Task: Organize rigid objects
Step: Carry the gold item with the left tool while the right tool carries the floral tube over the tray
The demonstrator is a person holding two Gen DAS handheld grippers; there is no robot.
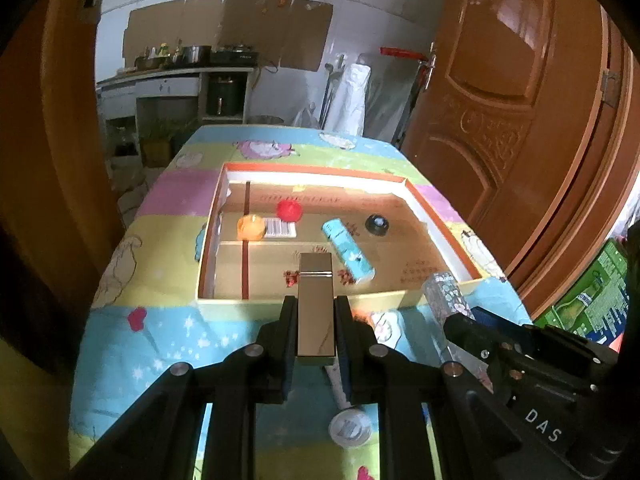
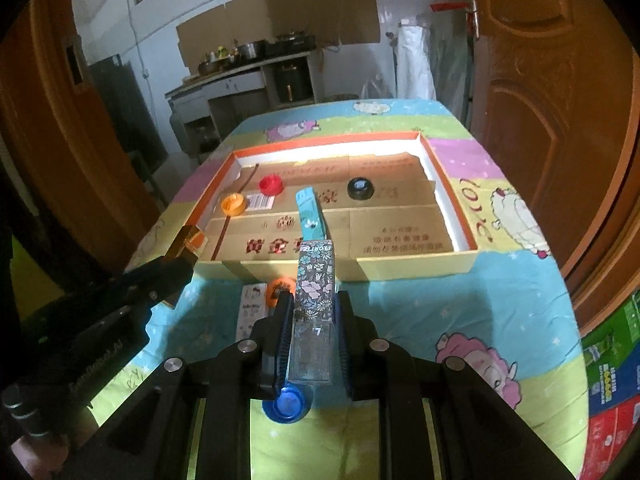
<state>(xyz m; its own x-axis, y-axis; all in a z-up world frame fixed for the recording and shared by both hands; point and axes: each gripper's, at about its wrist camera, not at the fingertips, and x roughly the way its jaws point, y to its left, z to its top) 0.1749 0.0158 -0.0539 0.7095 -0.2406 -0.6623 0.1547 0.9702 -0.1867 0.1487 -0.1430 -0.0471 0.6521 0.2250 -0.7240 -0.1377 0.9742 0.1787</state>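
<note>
Left gripper (image 1: 315,322) clamps the gold box (image 1: 315,304); right gripper (image 2: 313,320) grips the floral box (image 2: 315,280), both near the tray (image 2: 408,268).

A brown wooden door (image 1: 516,92) stood right of the table (image 1: 168,332); a kitchen shelf (image 2: 224,80) carried pots behind.

A table covered with a cartoon-print cloth (image 2: 500,300) carries a shallow orange-rimmed box (image 2: 472,256) at its middle. On the cloth nearer than the box lie a blue cap (image 2: 286,404), an orange cap (image 2: 276,286), a white strip (image 2: 250,308) and a silver cap (image 1: 349,428).
</note>
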